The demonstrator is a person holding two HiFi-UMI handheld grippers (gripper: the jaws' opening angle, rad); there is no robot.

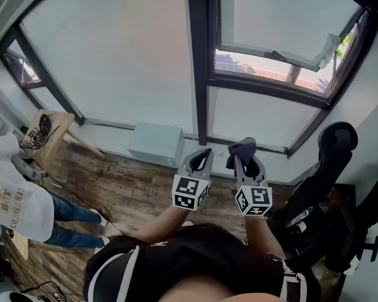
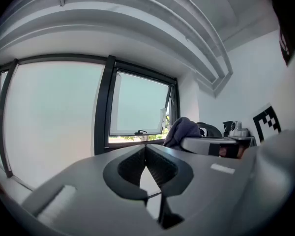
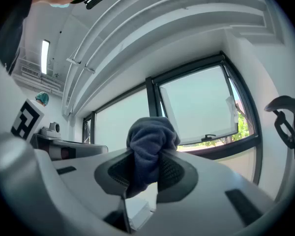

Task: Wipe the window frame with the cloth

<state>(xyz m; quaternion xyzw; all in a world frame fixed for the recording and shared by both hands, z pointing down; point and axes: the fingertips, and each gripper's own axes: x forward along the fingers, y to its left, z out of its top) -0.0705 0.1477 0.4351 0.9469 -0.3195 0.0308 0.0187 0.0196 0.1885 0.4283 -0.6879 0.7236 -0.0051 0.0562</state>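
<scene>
One cloth [image 3: 152, 134] in right tongs [image 3: 146, 157] (bunched).

Both forearms, left [image 1: 159, 226] and right [image 1: 258, 229], reach forward side by side, the grippers pointing away from the body. Left gripper [image 1: 203, 152]: jaws closed, tips touching, nothing between them. Right gripper [image 1: 244, 160], just beside it: jaws clamped on a bunched dark blue cloth [image 1: 241, 147] that bulges past the tips. Both marker cubes, left [image 1: 190, 192] and right [image 1: 254, 201], sit nearest the body.
</scene>
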